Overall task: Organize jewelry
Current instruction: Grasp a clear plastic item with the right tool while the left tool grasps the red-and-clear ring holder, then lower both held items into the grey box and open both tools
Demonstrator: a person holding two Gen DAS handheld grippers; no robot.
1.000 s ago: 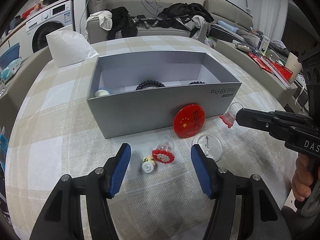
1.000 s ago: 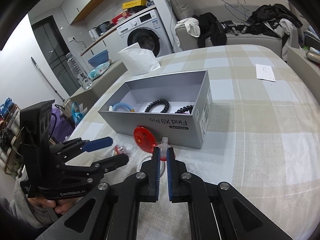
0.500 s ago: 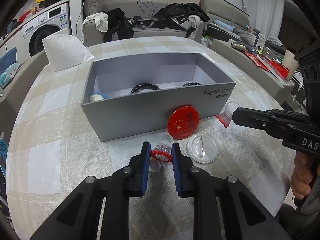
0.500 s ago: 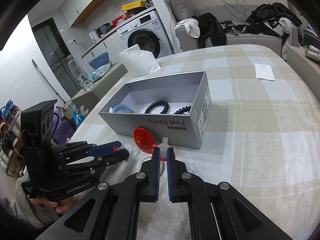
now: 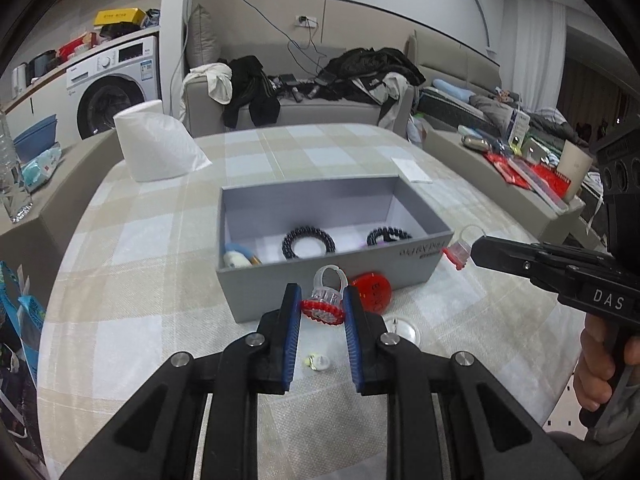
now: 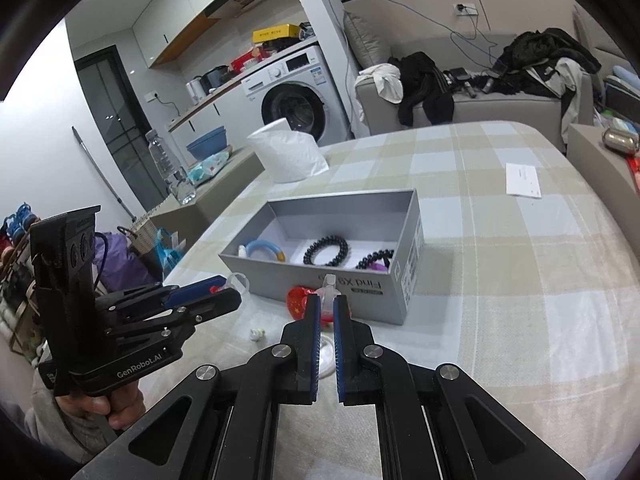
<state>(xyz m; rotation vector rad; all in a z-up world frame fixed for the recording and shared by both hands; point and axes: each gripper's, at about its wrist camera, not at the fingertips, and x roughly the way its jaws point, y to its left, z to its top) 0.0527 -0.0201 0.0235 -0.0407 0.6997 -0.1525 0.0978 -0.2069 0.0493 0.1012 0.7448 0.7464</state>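
Observation:
My left gripper [image 5: 322,298] is shut on a red and clear toy ring [image 5: 325,300] and holds it above the table, just in front of the open grey box [image 5: 320,280]. The box holds two black bead bracelets [image 5: 308,242], a blue ring and a small white piece. My right gripper [image 6: 327,303] is shut on a second red and clear ring [image 6: 329,286], which also shows in the left wrist view [image 5: 460,254], near the box's right front corner. A small white and yellow piece [image 5: 317,361] lies on the cloth below my left gripper.
A red round badge [image 5: 370,290] leans on the box front; a clear round lid [image 5: 402,332] lies beside it. A white napkin bag [image 5: 158,148] and a paper slip [image 5: 412,168] sit farther back on the checked tablecloth [image 5: 132,280].
My left gripper closed on the red ring and lifted it off the table, leaving the small white piece behind. The right gripper also rose a little with its ring.

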